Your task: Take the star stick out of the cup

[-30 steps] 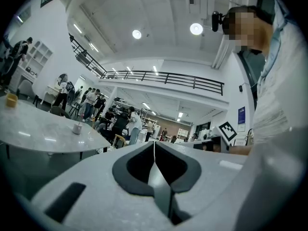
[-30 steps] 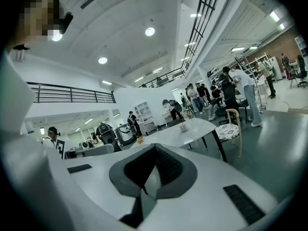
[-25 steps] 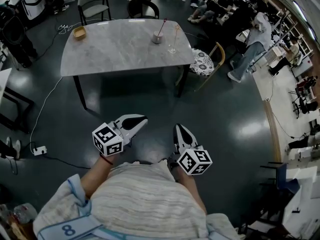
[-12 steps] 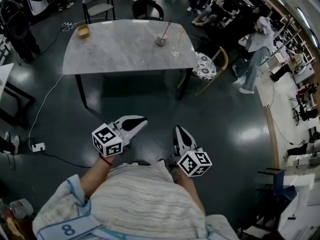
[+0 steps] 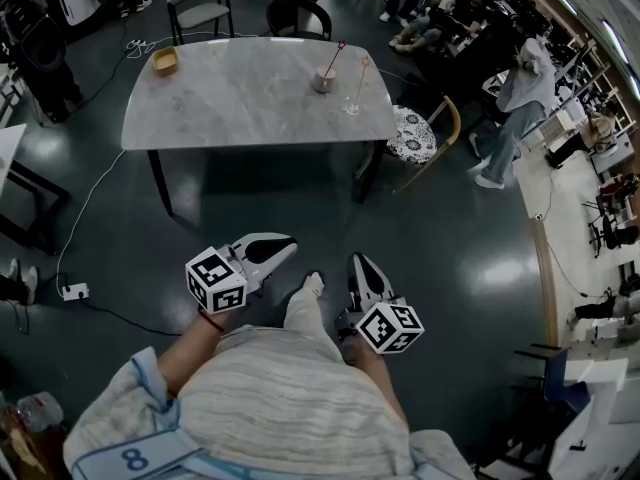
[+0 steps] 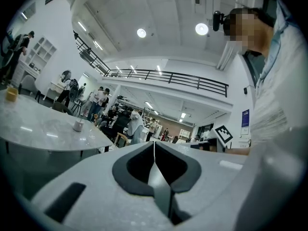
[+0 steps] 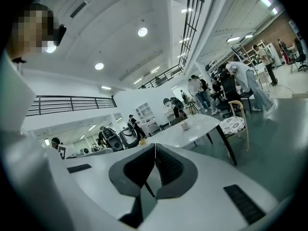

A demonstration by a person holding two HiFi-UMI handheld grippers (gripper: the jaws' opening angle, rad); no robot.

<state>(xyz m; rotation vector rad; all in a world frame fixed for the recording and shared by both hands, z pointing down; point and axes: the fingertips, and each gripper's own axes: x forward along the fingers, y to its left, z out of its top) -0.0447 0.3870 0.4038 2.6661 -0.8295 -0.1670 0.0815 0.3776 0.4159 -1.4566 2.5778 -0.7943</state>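
The left tongs and right tongs, both closed and empty, point toward the far-off counter, where the stick leans near-upright in the cup, ahead and nearer the right tongs.

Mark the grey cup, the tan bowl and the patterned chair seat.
grey cup (image 5: 321, 82): head view, on its side wall.
tan bowl (image 5: 165, 62): head view, on its hollow middle.
patterned chair seat (image 5: 411, 133): head view, on the middle of the cushion.
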